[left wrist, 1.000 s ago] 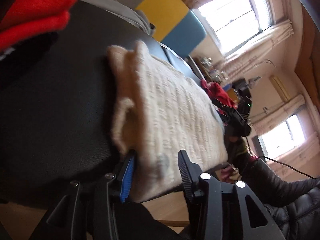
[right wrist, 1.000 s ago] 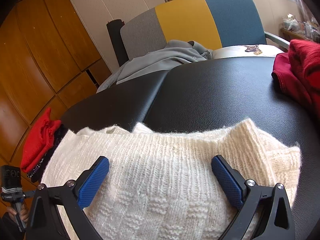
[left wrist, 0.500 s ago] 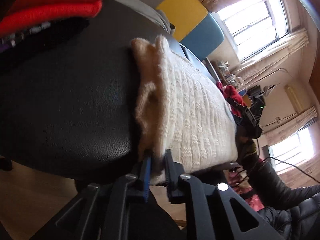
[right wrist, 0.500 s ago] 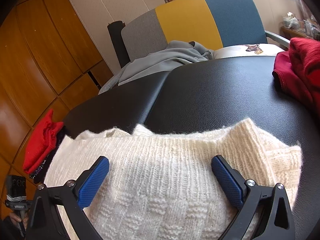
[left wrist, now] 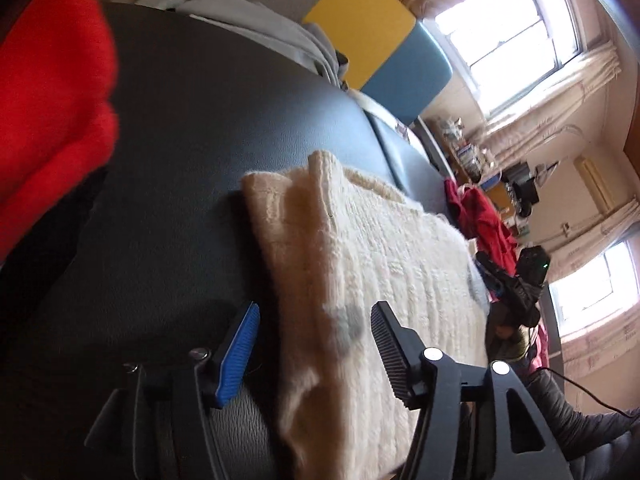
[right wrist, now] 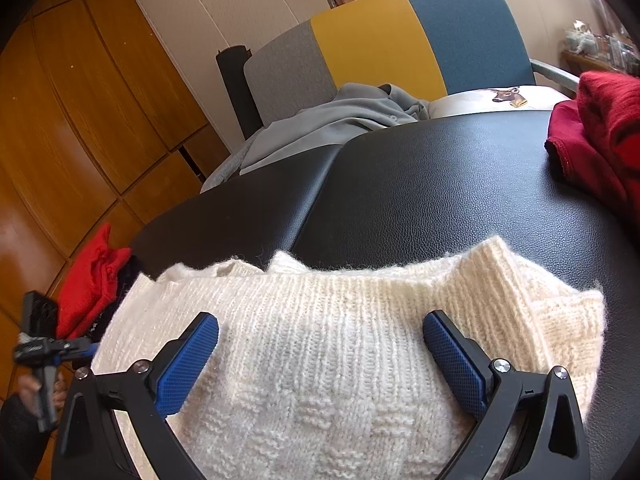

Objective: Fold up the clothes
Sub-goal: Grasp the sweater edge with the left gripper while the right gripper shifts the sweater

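Lying folded, cream knit sweater (right wrist: 344,360) on black table (right wrist: 420,184).

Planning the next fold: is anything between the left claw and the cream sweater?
Nothing visible. The left claw has just been opening, and the cream sweater edge lies directly between its spread fingers on the black table.
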Action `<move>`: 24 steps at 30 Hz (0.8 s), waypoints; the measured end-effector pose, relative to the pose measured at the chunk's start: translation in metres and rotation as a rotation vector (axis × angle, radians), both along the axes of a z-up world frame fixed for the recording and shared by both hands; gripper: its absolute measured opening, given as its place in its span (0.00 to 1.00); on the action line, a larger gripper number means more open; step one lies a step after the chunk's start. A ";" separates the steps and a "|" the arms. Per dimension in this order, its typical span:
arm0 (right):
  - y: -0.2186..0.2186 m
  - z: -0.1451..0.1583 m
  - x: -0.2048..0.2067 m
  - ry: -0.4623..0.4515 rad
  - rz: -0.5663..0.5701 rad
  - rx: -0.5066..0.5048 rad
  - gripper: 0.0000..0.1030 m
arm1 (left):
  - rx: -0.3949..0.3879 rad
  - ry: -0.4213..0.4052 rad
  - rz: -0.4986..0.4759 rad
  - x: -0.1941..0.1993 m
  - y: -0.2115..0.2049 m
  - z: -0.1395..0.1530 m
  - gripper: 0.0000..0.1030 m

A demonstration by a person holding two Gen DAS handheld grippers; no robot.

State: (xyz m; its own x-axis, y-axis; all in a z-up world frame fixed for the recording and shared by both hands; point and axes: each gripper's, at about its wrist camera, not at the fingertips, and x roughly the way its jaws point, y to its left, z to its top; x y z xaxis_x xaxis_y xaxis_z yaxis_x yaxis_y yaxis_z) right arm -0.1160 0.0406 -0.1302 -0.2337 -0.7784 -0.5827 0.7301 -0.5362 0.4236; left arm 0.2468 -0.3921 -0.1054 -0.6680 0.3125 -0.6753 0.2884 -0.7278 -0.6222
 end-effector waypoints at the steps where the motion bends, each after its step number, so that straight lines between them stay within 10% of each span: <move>1: 0.000 0.000 0.000 -0.003 0.000 -0.005 1.00 | 0.002 -0.005 -0.006 -0.006 0.000 -0.002 0.57; 6: 0.002 0.000 -0.002 -0.012 0.003 -0.026 1.00 | 0.116 -0.007 -0.018 -0.027 -0.003 -0.018 0.56; 10: 0.004 0.000 -0.003 -0.023 0.005 -0.047 1.00 | 0.180 -0.043 0.027 -0.031 -0.001 -0.028 0.20; 17: 0.001 0.004 -0.004 -0.051 0.033 -0.020 1.00 | 0.063 -0.040 0.131 -0.036 0.000 0.008 0.15; 24: 0.012 0.049 0.025 -0.042 0.469 0.096 1.00 | -0.011 -0.049 0.135 -0.048 -0.016 0.047 0.15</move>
State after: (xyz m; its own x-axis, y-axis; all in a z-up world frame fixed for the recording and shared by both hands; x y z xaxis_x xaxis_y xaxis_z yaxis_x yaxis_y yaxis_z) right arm -0.0914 0.0531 -0.0811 0.1548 -0.7366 -0.6584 0.8860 -0.1913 0.4223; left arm 0.1987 -0.4084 -0.0583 -0.6698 0.2144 -0.7110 0.4137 -0.6874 -0.5970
